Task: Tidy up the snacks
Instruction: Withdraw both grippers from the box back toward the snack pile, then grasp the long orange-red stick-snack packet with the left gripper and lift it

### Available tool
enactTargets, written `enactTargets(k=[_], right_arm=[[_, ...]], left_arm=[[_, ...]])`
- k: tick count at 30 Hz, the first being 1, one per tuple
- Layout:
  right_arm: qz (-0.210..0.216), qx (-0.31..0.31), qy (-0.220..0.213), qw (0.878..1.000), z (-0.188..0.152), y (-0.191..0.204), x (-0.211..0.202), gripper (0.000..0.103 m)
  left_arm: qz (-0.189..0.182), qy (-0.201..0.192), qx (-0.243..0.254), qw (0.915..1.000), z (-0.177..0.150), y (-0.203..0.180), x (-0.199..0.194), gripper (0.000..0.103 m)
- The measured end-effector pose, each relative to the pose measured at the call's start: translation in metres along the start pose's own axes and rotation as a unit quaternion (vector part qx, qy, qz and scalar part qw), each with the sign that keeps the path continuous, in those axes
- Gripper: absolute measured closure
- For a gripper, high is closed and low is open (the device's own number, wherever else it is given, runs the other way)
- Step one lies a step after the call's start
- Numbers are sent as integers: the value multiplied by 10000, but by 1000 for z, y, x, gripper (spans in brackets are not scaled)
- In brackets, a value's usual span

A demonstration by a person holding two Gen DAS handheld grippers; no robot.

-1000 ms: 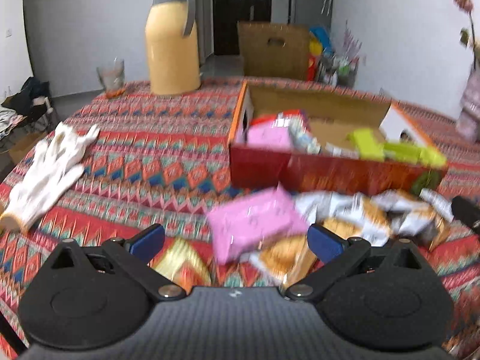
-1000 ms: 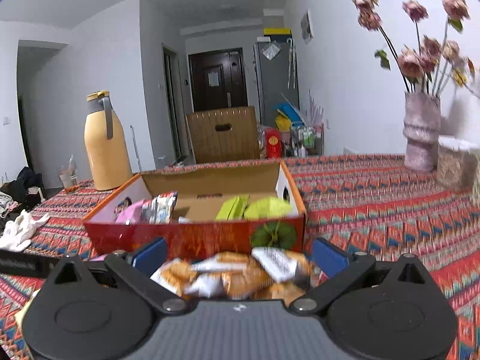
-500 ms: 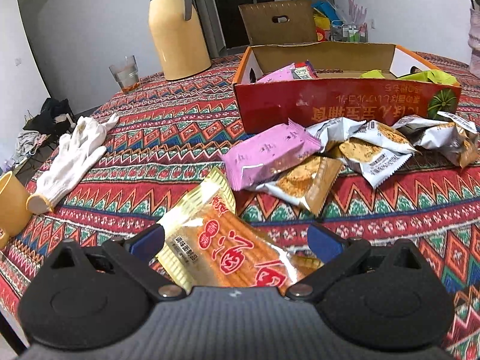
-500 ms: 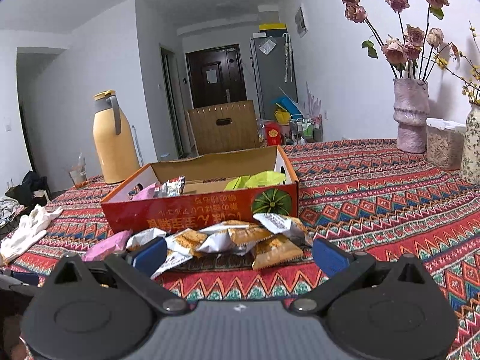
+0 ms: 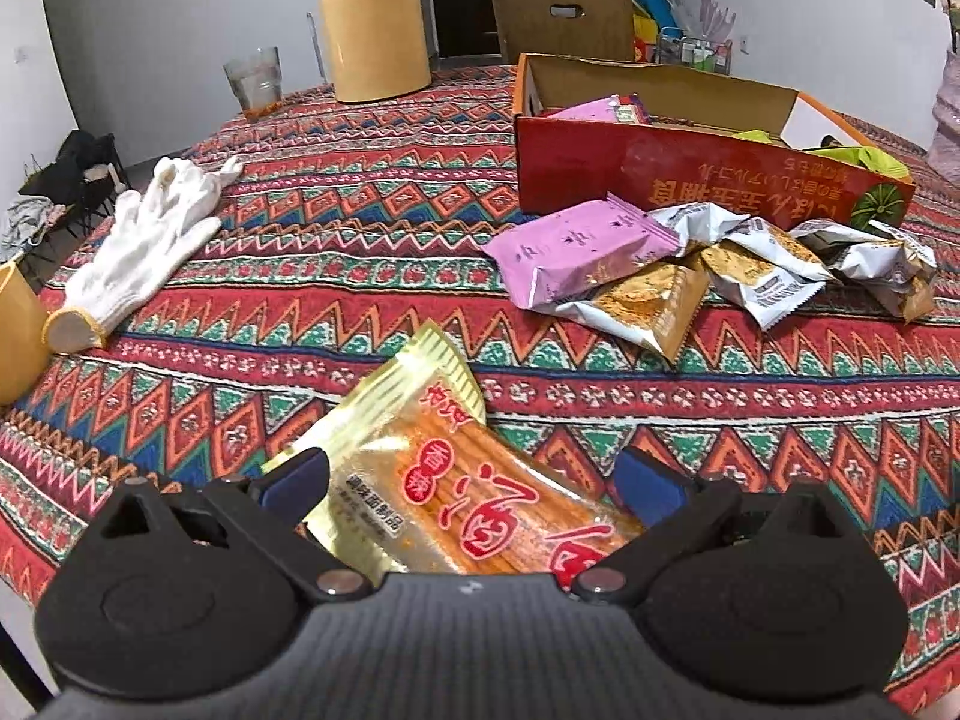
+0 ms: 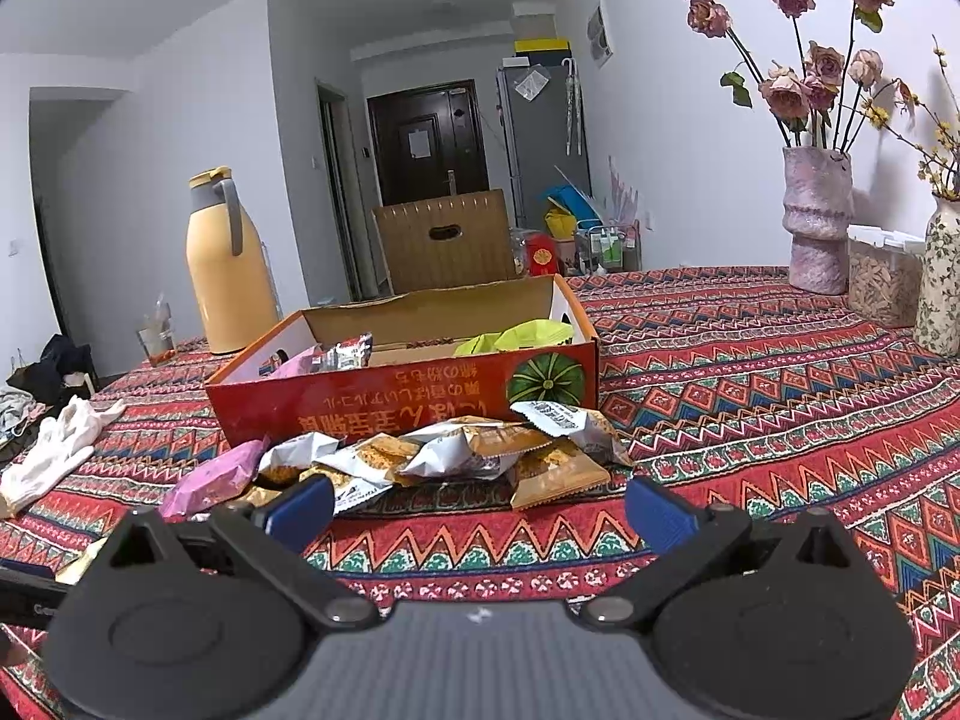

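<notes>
A red cardboard box [image 5: 690, 171] [image 6: 408, 402] stands on the patterned table and holds pink and green snack packets. In front of it lie a pink packet [image 5: 576, 252] [image 6: 210, 480] and a heap of silver-and-orange biscuit packets [image 5: 768, 270] [image 6: 474, 450]. A gold-and-orange snack packet [image 5: 456, 480] lies flat between the open fingers of my left gripper [image 5: 474, 480], not clamped. My right gripper [image 6: 480, 507] is open and empty, low over the cloth, short of the biscuit heap.
A white glove [image 5: 144, 246] [image 6: 54, 450] lies at the left. A yellow thermos [image 5: 372, 24] [image 6: 222, 264] and a glass [image 5: 255, 84] stand behind. A yellow cup [image 5: 15, 336] is at the left edge. Vases [image 6: 819, 216] and a jar [image 6: 882, 282] stand far right.
Both grippers have pulled back from the box and dropped lower. The gold-and-orange packet has come into view between my left fingers. The snacks have not moved.
</notes>
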State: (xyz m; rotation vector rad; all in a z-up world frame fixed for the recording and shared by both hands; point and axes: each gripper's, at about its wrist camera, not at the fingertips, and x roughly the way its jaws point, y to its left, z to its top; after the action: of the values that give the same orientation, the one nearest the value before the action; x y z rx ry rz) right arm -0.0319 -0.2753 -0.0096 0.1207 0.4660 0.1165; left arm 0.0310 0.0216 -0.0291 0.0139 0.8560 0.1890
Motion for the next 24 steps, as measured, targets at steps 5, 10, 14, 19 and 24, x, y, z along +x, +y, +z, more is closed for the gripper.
enactTargets(k=[5, 10, 14, 19, 24], right_arm=[[-29, -38, -22, 10000, 0, 1, -3, 0], [-80, -13, -36, 10000, -1, -1, -5, 0], [-114, -5, -33, 9999, -2, -2, -5, 0], [-164, 5, -49, 9999, -2, -5, -8, 0], [-234, 82, -76, 9997, -2, -12, -10, 0]], left_arm=[[-363, 98, -46, 9993, -1, -1, 4, 19], [-544, -3, 4, 9985, 1, -6, 4, 37], [-748, -71, 80, 9971, 7, -15, 6, 48], [-882, -140, 311, 9955, 17, -36, 14, 58], [-971, -351, 316, 9942, 21, -40, -1, 40]])
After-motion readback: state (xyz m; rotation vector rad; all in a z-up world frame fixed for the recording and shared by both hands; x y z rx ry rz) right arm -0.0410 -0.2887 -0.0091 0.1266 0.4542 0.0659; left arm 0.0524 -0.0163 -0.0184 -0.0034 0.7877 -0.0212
